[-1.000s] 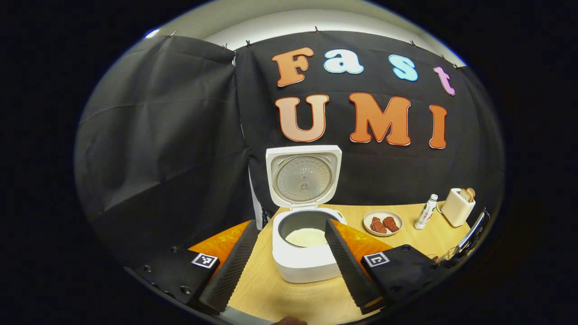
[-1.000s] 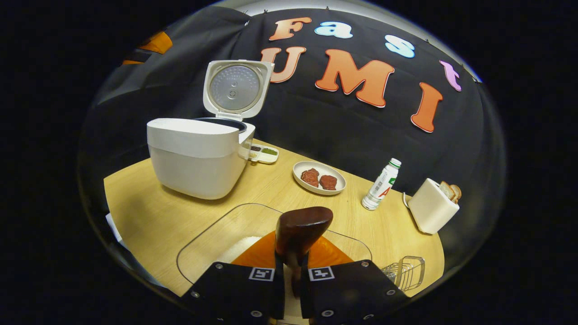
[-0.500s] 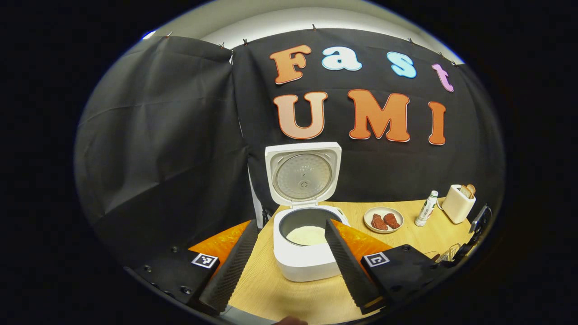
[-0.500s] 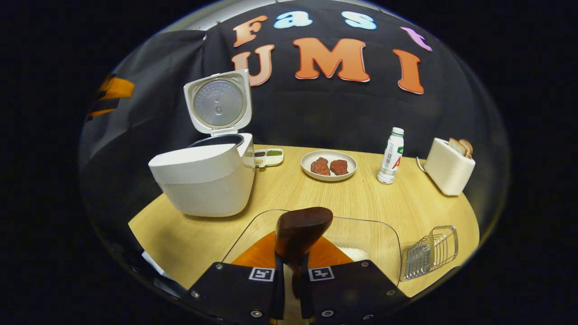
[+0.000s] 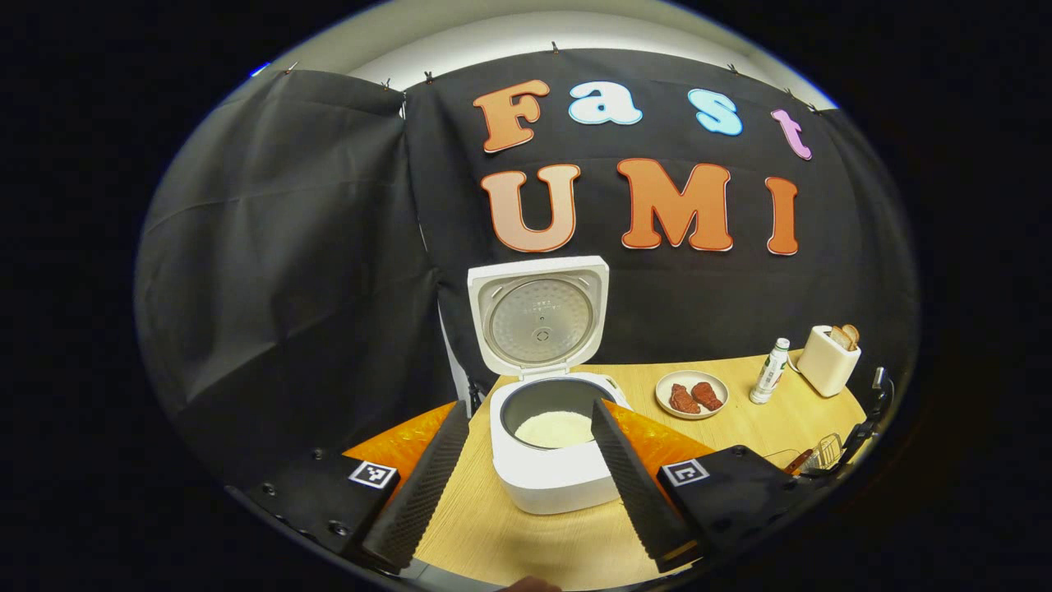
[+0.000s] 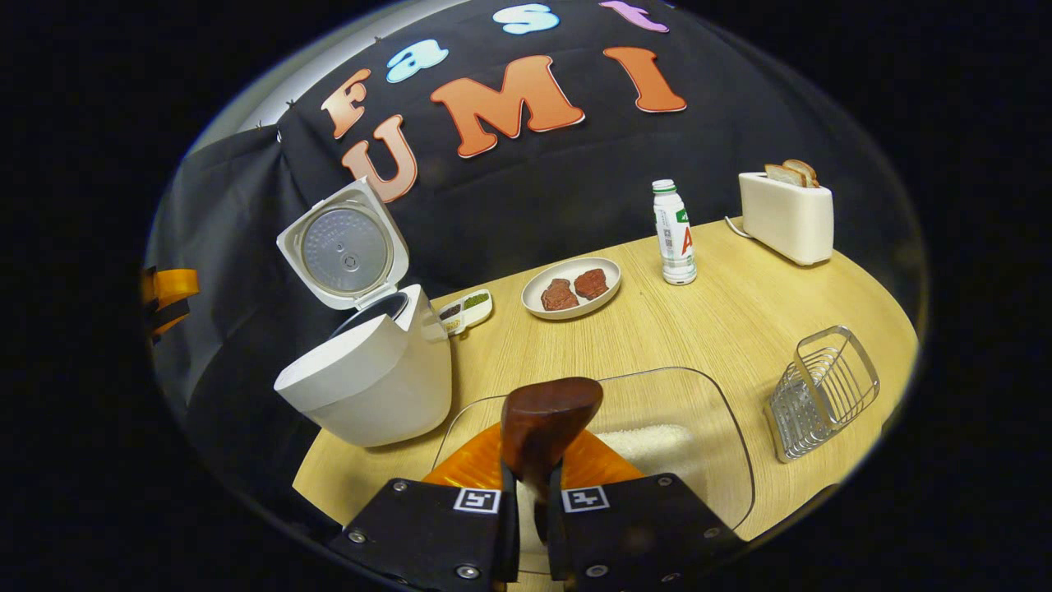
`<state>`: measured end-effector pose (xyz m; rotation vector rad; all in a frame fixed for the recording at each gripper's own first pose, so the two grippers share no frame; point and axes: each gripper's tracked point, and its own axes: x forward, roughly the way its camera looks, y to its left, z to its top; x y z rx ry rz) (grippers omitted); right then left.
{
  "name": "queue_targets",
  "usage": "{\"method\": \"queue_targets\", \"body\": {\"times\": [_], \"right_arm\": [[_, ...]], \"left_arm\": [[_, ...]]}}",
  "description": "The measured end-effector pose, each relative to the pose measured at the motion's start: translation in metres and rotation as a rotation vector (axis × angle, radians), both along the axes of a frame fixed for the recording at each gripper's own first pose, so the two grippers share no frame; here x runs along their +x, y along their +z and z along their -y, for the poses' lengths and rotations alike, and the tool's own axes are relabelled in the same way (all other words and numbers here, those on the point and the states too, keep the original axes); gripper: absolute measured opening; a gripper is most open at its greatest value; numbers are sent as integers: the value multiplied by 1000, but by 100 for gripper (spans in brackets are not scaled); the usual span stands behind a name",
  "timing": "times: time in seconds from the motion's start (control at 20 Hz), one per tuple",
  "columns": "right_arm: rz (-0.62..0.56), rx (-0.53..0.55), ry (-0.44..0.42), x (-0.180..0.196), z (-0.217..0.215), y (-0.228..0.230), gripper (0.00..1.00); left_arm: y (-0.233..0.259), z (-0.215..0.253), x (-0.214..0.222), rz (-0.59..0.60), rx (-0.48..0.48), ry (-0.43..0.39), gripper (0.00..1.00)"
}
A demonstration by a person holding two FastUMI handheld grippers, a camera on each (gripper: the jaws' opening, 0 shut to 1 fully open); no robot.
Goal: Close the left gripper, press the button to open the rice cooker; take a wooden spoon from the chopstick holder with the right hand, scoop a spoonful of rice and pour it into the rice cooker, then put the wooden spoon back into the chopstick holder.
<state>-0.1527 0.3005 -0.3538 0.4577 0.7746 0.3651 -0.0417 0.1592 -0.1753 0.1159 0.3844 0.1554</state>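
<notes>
Now, with the cooker [image 5: 552, 448] open and its pot holding rice, your right gripper [image 6: 526, 526] pinches the wooden spoon [image 6: 546, 423] while the left gripper [image 5: 526, 493] stays out of it, jaws spread, so swing the spoon over to the wire holder [image 6: 822, 390] and drop it in.

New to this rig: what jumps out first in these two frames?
The white rice cooker at the table's left end, lid flipped up against the black cloth, rice already in its pot. Next, the dark wooden spoon clamped in the right gripper, poised over a clear rice container. The left gripper hangs open before the cooker.
</notes>
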Motion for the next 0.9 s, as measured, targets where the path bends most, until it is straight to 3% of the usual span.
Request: {"method": "queue_targets", "body": {"times": [0.35,0.75,0.9], "right_arm": [[-33,57,-20,-2,-8,4,13],[-193,272,-89,-1,-10,-1,13],[-260,414,-167,3,4,-2,13]], "left_arm": [[-7,-16,-2,-9,-13,11,99],[-10,-24,-4,-11,-23,32,99],[-11,-21,-3,-9,-24,36,99]]}}
